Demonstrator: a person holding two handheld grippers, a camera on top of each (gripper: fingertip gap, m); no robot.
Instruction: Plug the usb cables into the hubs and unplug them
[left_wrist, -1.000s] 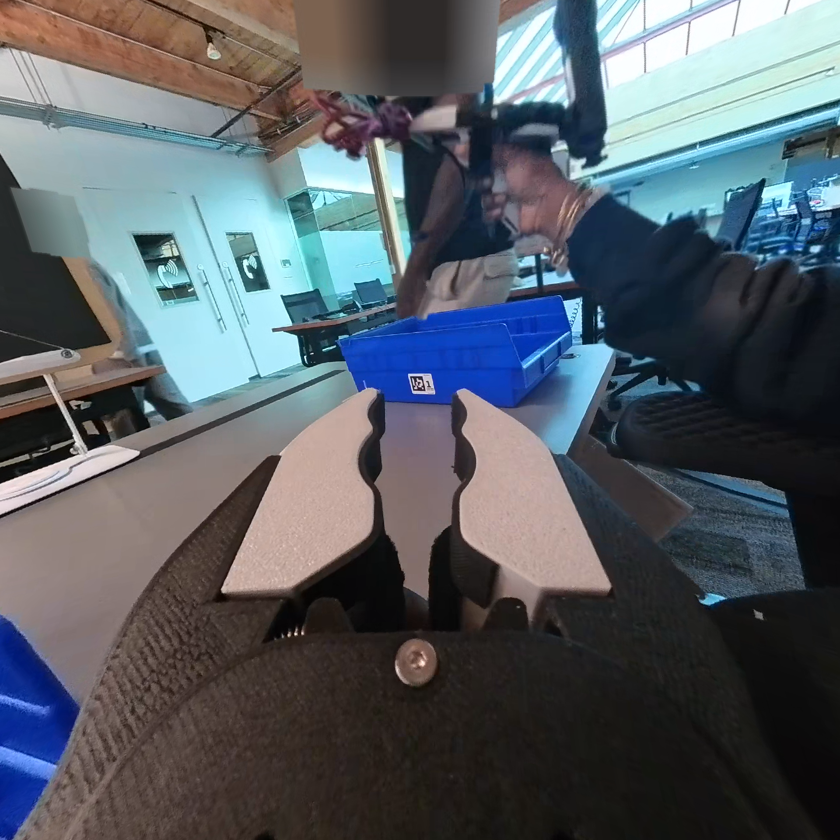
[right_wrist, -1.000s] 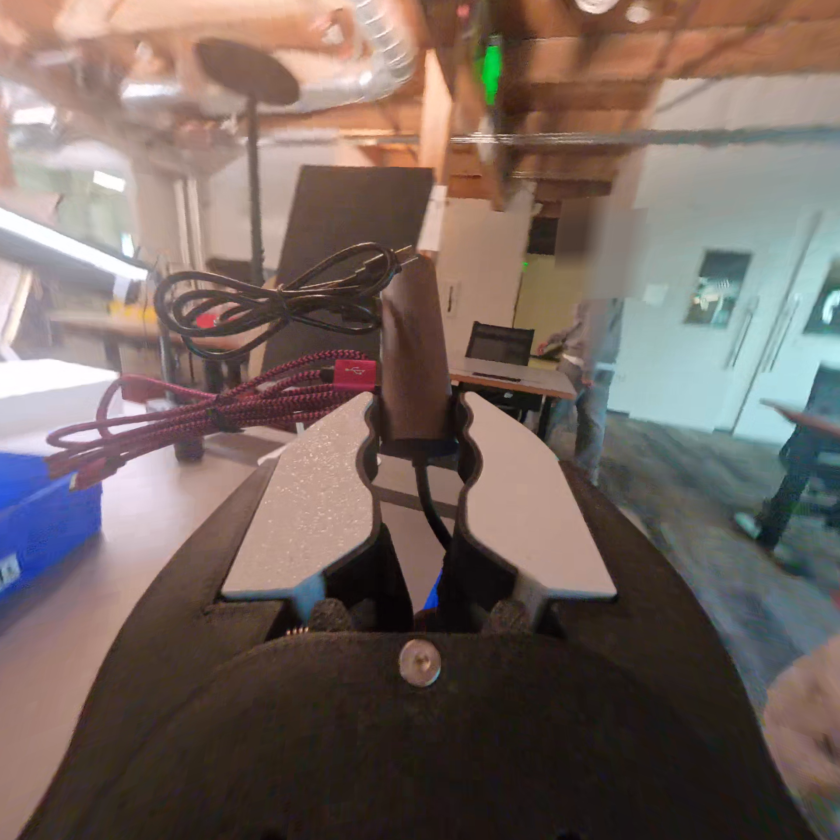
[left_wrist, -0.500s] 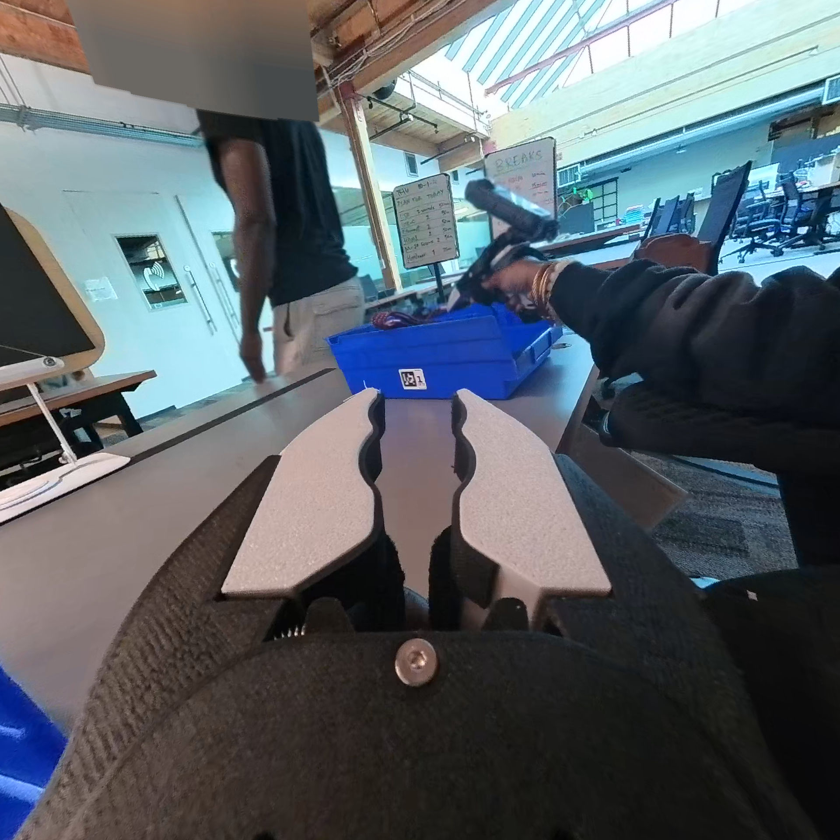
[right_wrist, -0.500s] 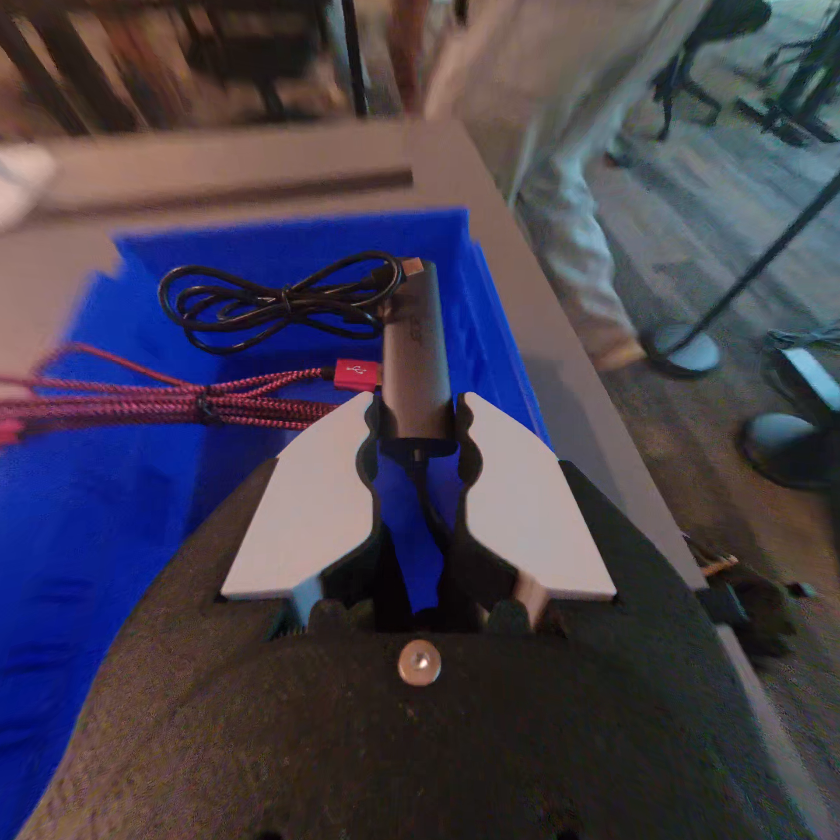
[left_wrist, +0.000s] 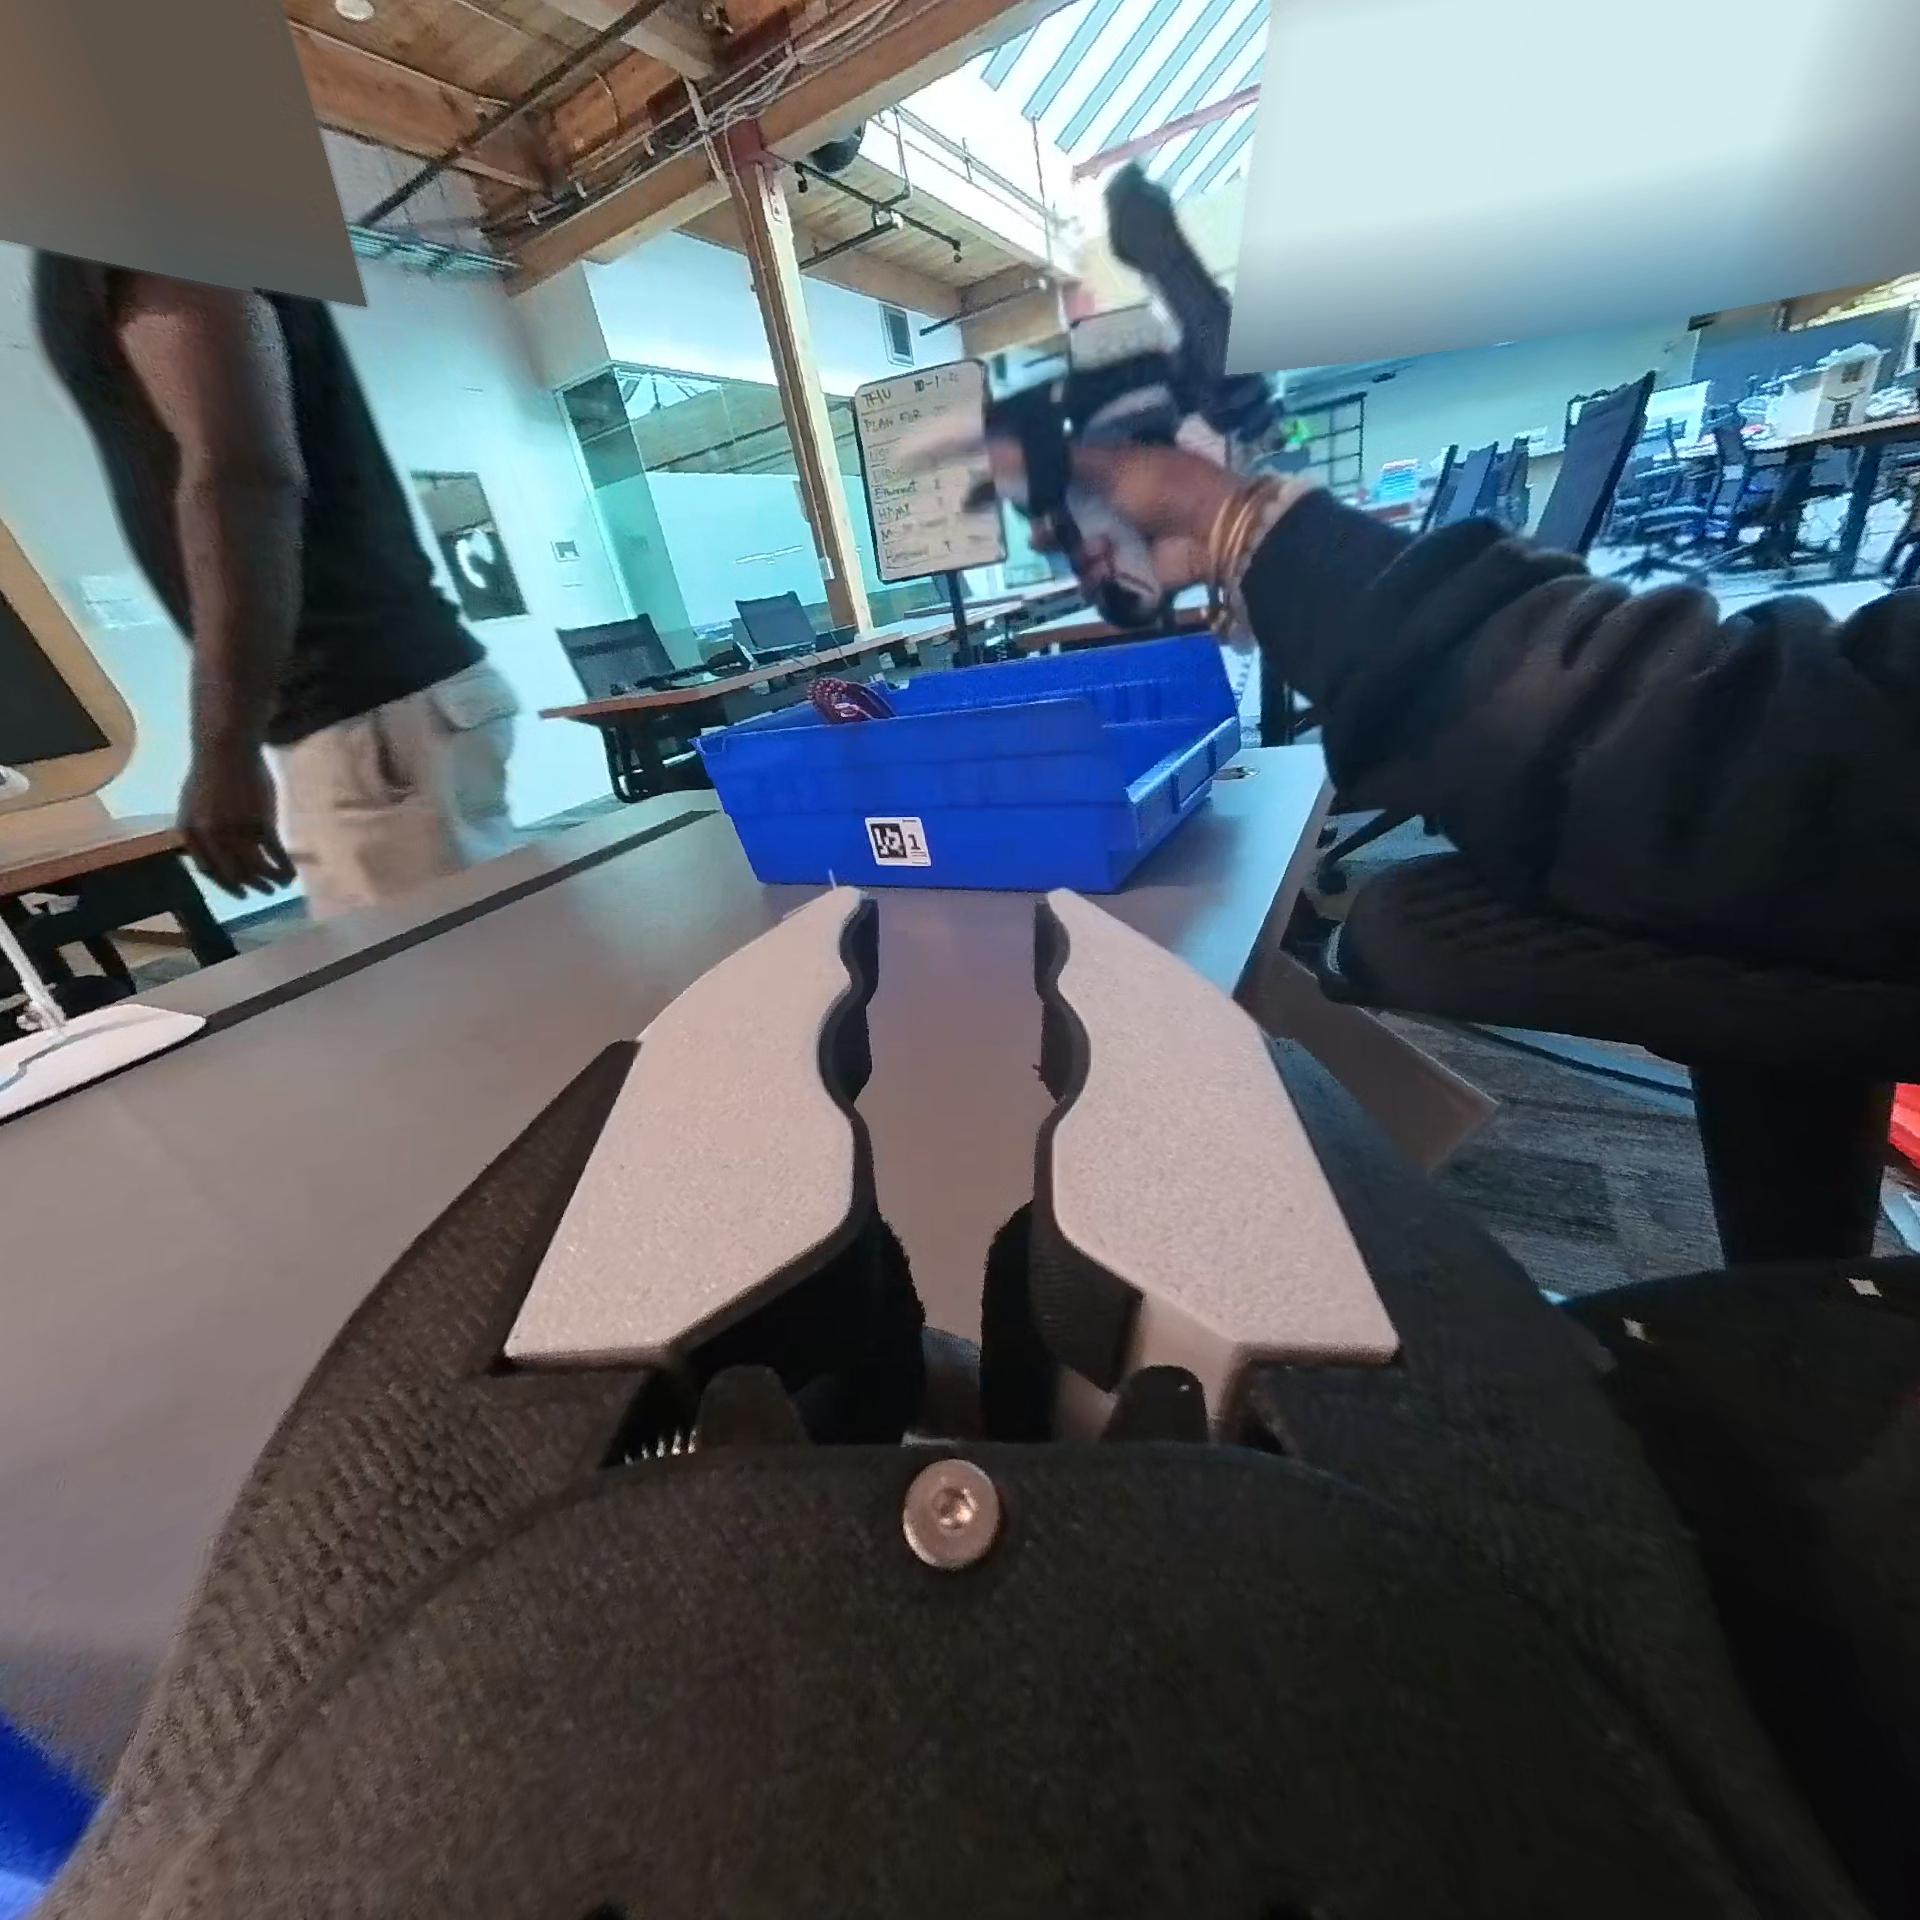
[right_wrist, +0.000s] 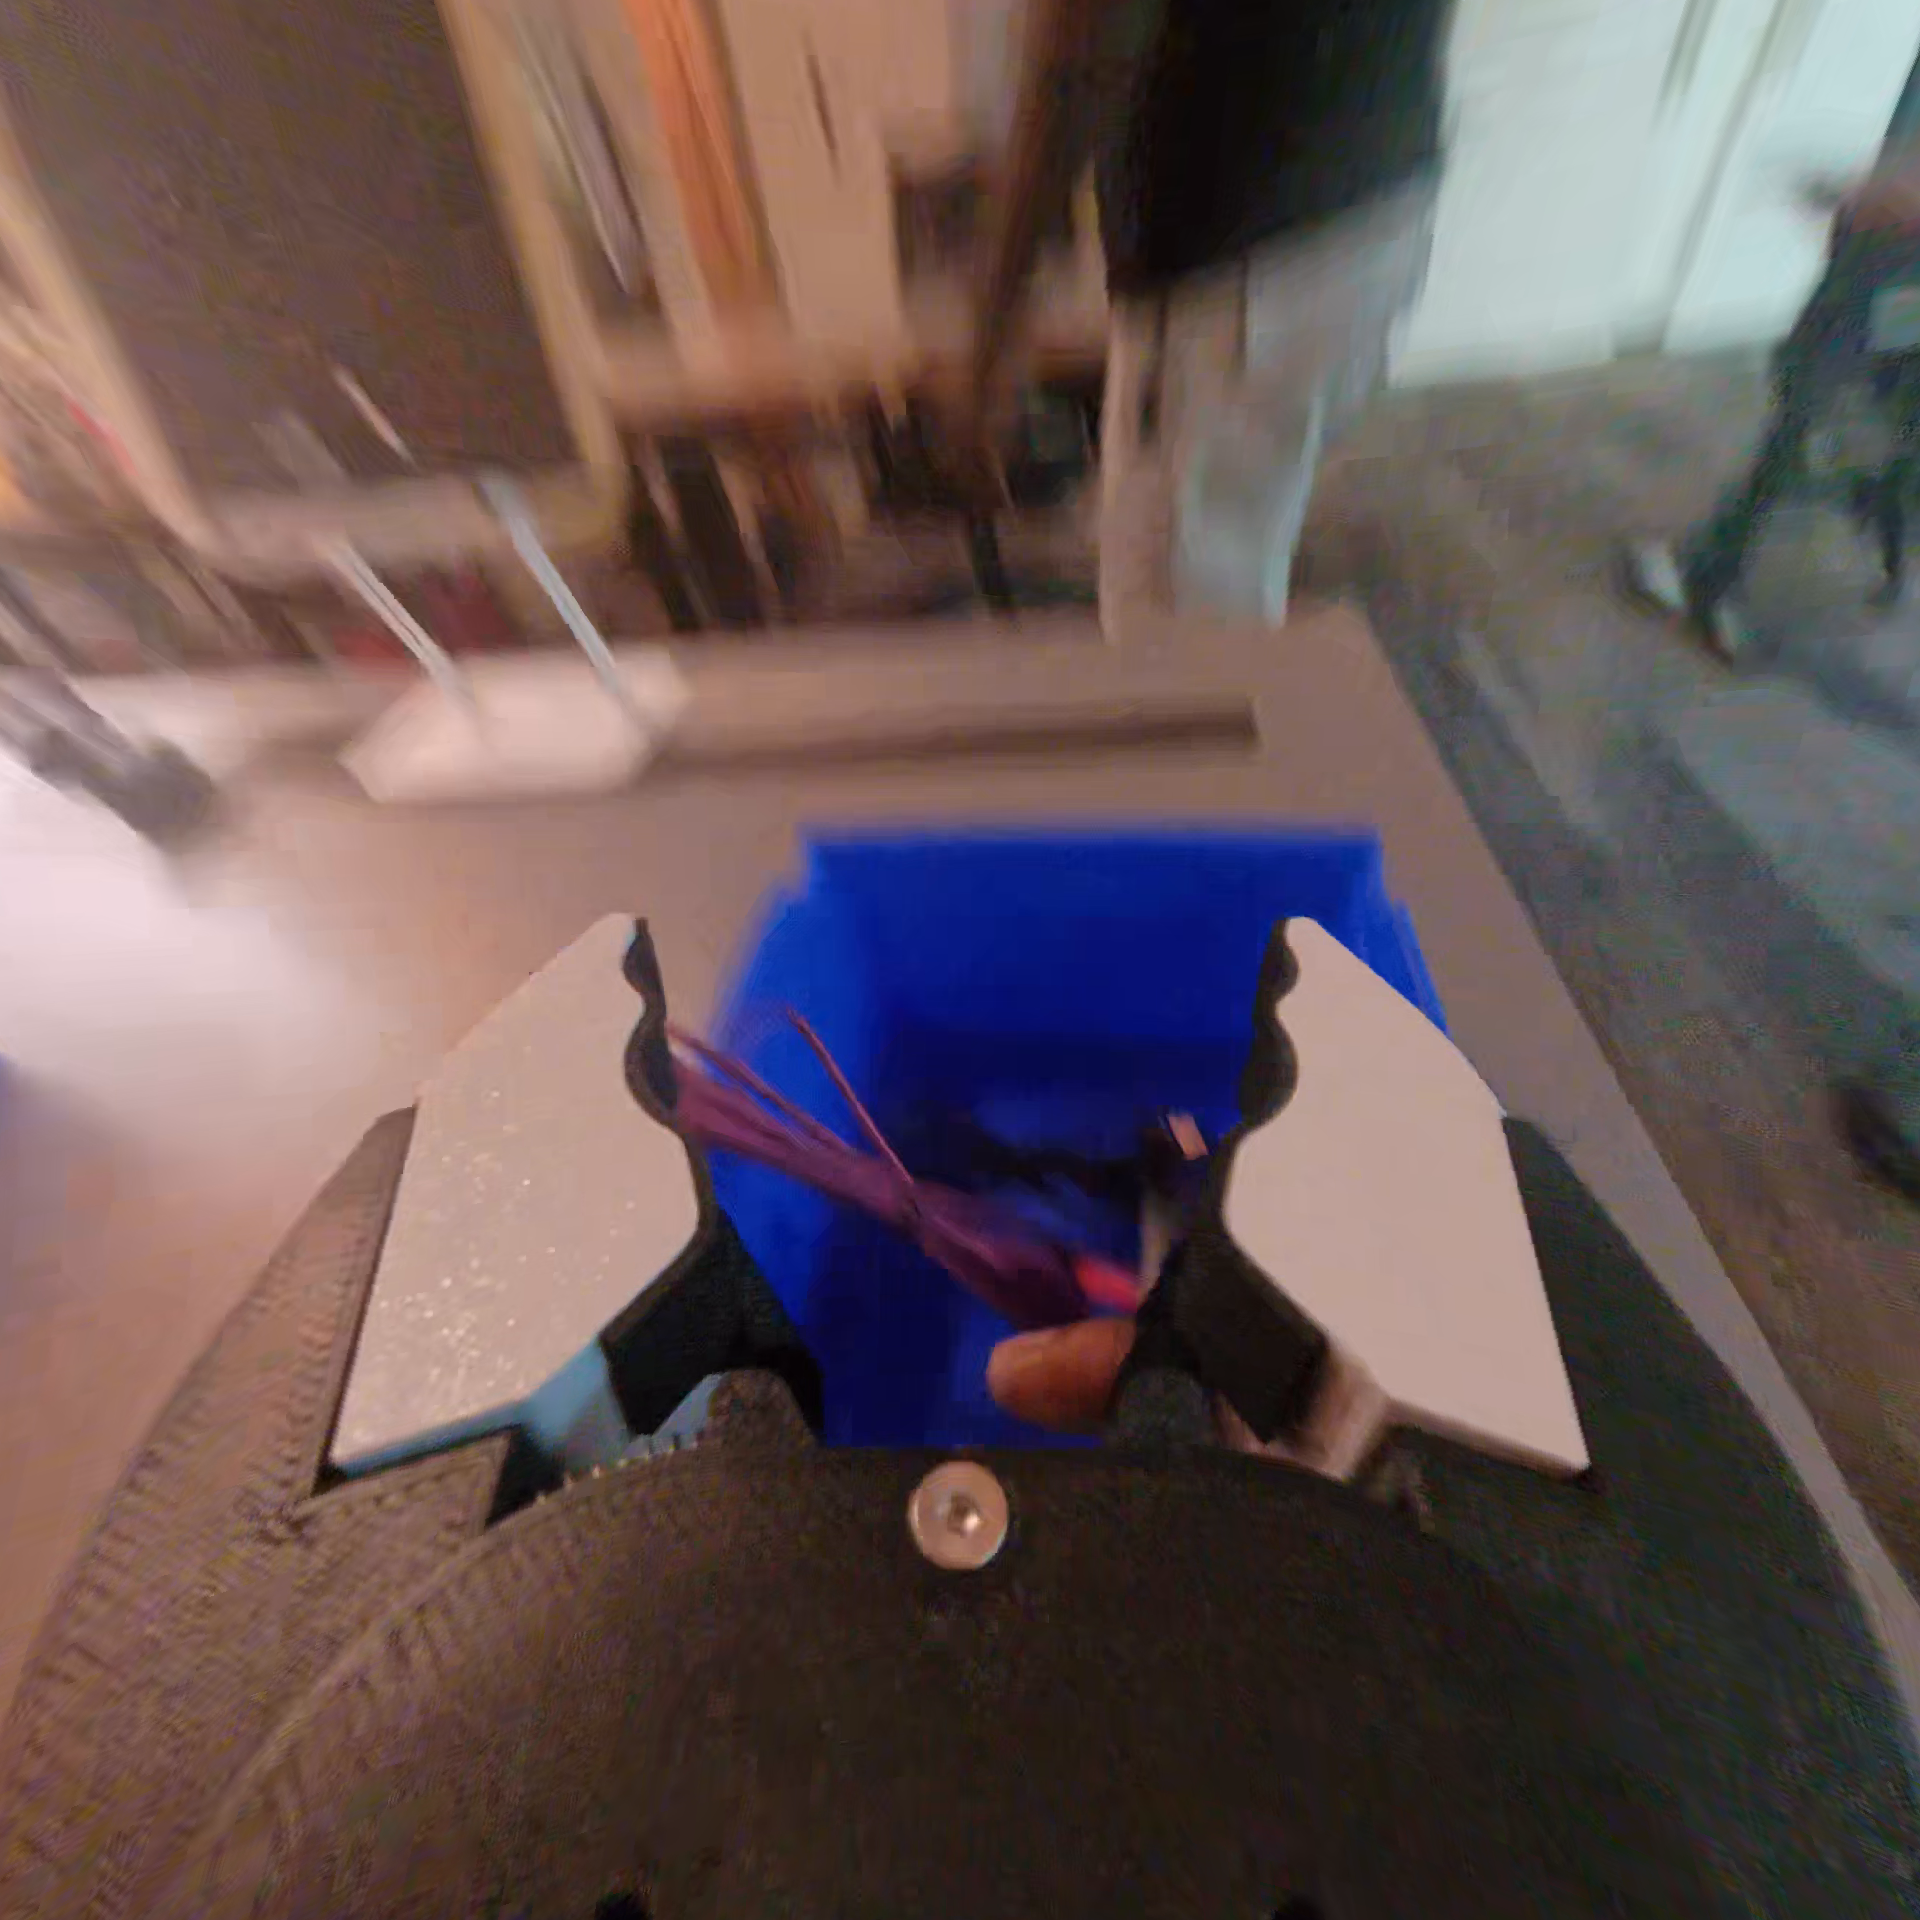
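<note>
My left gripper (left_wrist: 951, 914) rests low over the grey table (left_wrist: 312, 1143), its fingers a little apart with nothing between them. Ahead stands a blue bin (left_wrist: 987, 790) with a red braided cable (left_wrist: 847, 698) showing over its rim. A hand holds my right gripper (left_wrist: 1122, 447), blurred, above the bin. In the blurred right wrist view my right gripper (right_wrist: 961, 935) is wide open and empty over the blue bin (right_wrist: 1039, 935). The red braided cable (right_wrist: 831, 1174) and a dark hub (right_wrist: 1164, 1174) with a black cable lie in the bin.
A person (left_wrist: 312, 623) stands beyond the table at the left. A white lamp base (left_wrist: 83, 1049) sits on the table's left side. The table edge and an office chair (left_wrist: 1507, 935) are at the right. A blue object (left_wrist: 31, 1808) shows at bottom left. Some 40 cm of space lies between my two pairs of fingers.
My right gripper has opened and let go of the hub with its cables, which now lie in the blue bin, and it has lifted above the bin. My left gripper has not moved.
</note>
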